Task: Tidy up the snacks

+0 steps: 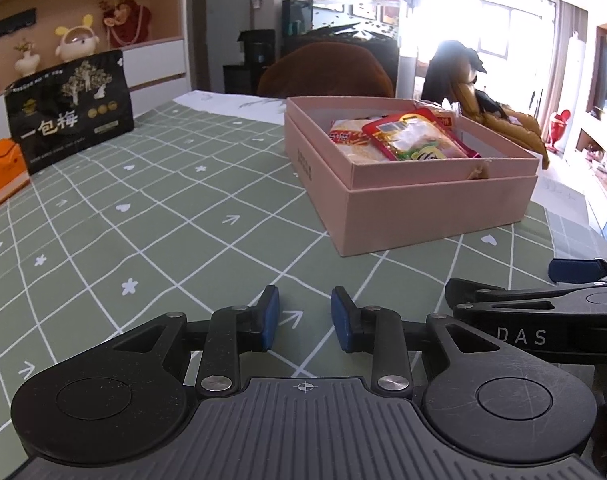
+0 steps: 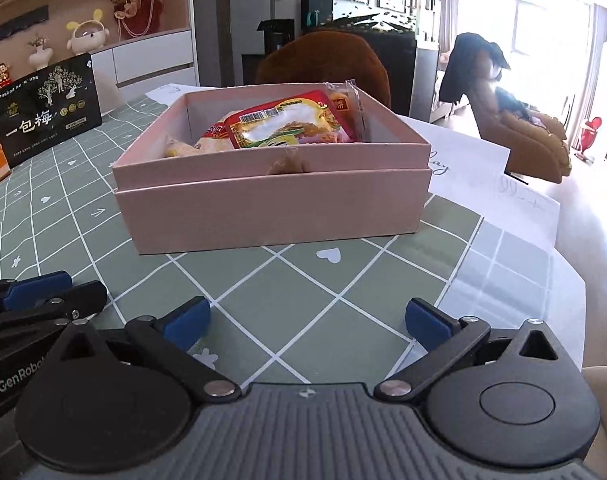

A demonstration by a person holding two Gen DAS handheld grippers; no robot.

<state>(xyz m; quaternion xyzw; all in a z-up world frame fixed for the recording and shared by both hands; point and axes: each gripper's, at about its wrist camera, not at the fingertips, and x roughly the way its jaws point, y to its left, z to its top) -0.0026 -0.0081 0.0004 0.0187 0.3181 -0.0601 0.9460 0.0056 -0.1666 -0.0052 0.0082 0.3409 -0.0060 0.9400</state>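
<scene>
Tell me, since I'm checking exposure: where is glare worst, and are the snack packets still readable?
Left wrist view: the bright window blows out white at upper right. Right wrist view: milder glare at the right edge; in both views the red plastic snack packet in the pink cardboard box stays sharp, straight lines bowing outward.

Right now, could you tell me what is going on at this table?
A person is tidying snacks with two tools. The pink cardboard box on the green checked tablecloth already holds several packets, a red plastic snack packet on top. The left hand-held gripper and the right hand-held gripper both hover open and empty before it.
</scene>
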